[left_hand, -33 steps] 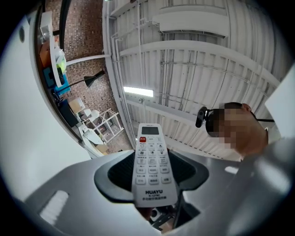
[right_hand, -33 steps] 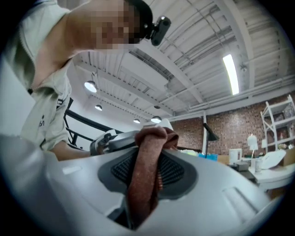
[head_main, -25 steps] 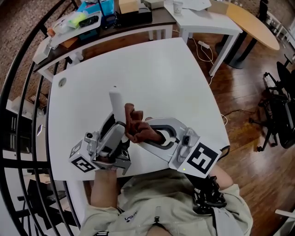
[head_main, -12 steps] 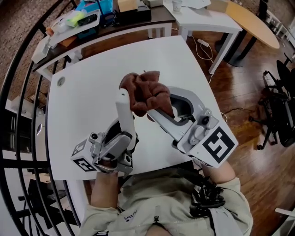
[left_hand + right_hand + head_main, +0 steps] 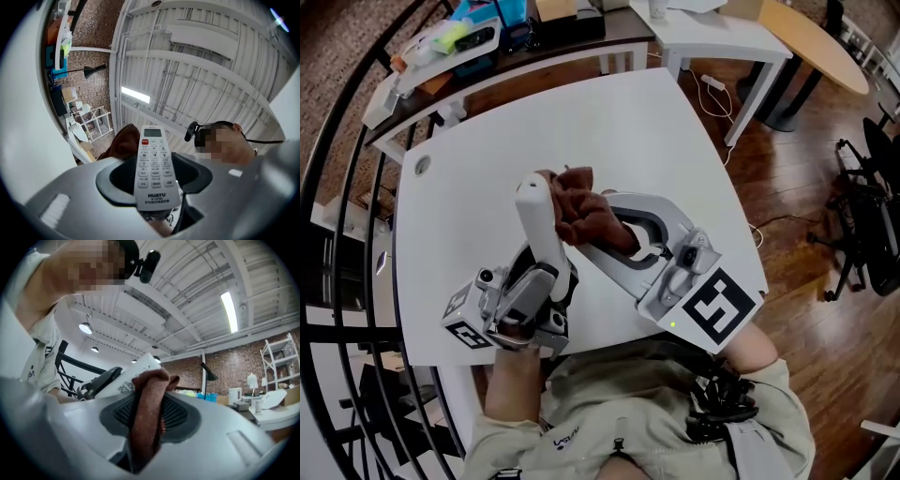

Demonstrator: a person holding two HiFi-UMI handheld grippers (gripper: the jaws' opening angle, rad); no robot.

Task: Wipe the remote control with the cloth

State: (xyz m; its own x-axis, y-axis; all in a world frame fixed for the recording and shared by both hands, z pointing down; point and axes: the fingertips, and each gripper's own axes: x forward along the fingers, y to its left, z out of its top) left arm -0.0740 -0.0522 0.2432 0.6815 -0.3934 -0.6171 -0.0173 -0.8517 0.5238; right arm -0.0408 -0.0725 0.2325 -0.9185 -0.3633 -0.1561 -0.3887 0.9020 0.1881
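A white remote control [image 5: 540, 232] stands tilted up over the white table [image 5: 666, 141], its lower end clamped in my left gripper [image 5: 549, 277], which is shut on it. In the left gripper view its button face [image 5: 153, 164] points at the camera between the dark pads. A brown cloth [image 5: 582, 212] is bunched in my right gripper [image 5: 598, 231], which is shut on it, and rests against the remote's upper right side. In the right gripper view the cloth [image 5: 147, 413] hangs between the pads, with the remote's back [image 5: 136, 373] just behind it.
A cluttered desk [image 5: 487, 42] and a second white table [image 5: 712, 33] stand beyond the far edge. A black railing [image 5: 342, 187] curves along the left. An office chair [image 5: 872, 220] stands on the wooden floor at the right.
The remote has tipped up more steeply. My right gripper rose with the cloth to the remote's top half a second ago, then came back down a little along its right side.
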